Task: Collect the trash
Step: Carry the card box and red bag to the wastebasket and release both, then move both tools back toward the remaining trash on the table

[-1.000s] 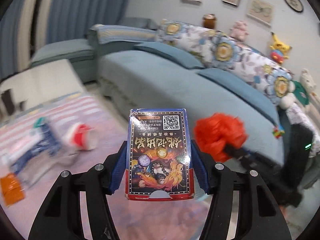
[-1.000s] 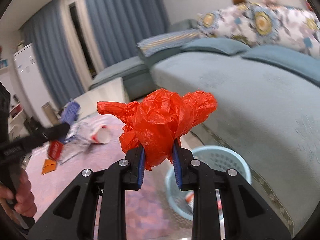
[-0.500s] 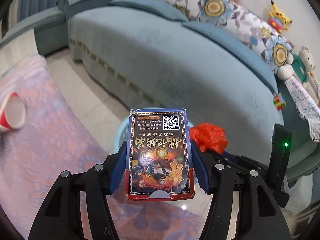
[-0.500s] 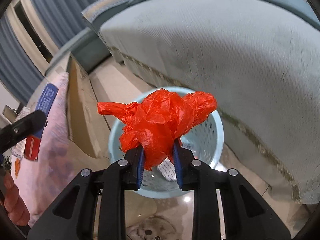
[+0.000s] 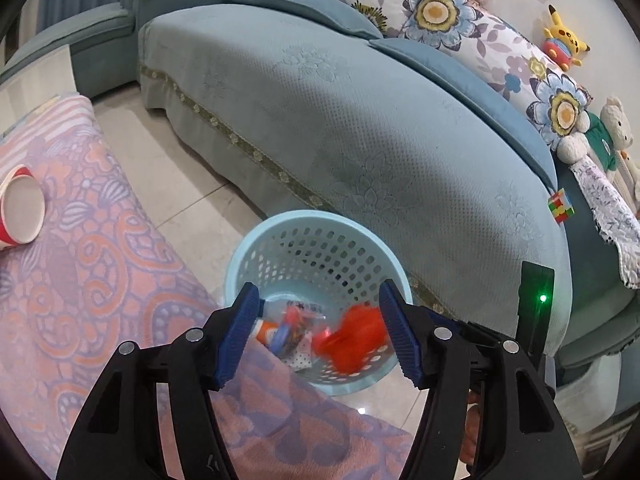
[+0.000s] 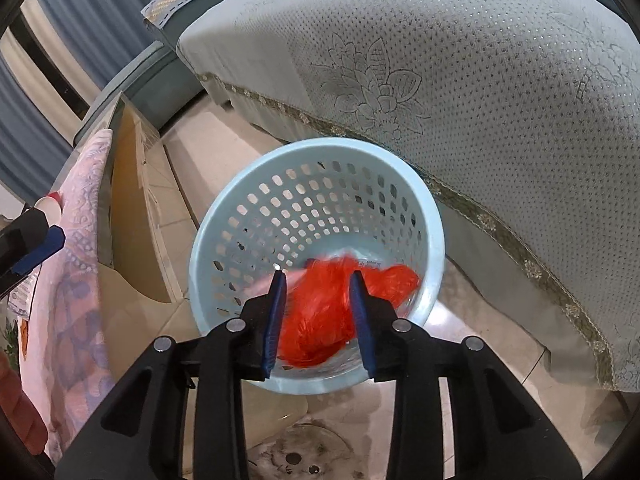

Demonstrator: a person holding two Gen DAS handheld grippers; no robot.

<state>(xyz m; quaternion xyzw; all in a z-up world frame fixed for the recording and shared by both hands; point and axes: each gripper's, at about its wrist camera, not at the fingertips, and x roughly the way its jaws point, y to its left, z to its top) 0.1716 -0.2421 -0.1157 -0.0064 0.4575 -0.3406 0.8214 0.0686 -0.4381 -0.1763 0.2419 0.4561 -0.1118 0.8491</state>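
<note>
Both my grippers have just let go. The left gripper (image 5: 318, 330) is spread wide and empty above the pale blue perforated plastic basket (image 5: 276, 236), its printed card packet (image 5: 294, 326) now lying blurred inside. The right gripper (image 6: 318, 320) has parted too, dropping the crumpled red plastic bag (image 6: 340, 300) into that basket. A red-and-white paper cup (image 5: 20, 210) on the patterned cloth beside the basket remains uncollected.

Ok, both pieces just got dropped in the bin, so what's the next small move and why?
Probably swing the open left gripper back toward the red paper cup lying on its side on the patterned cloth. The orange bag is already inside the blue basket, and the right gripper is open too.
</note>
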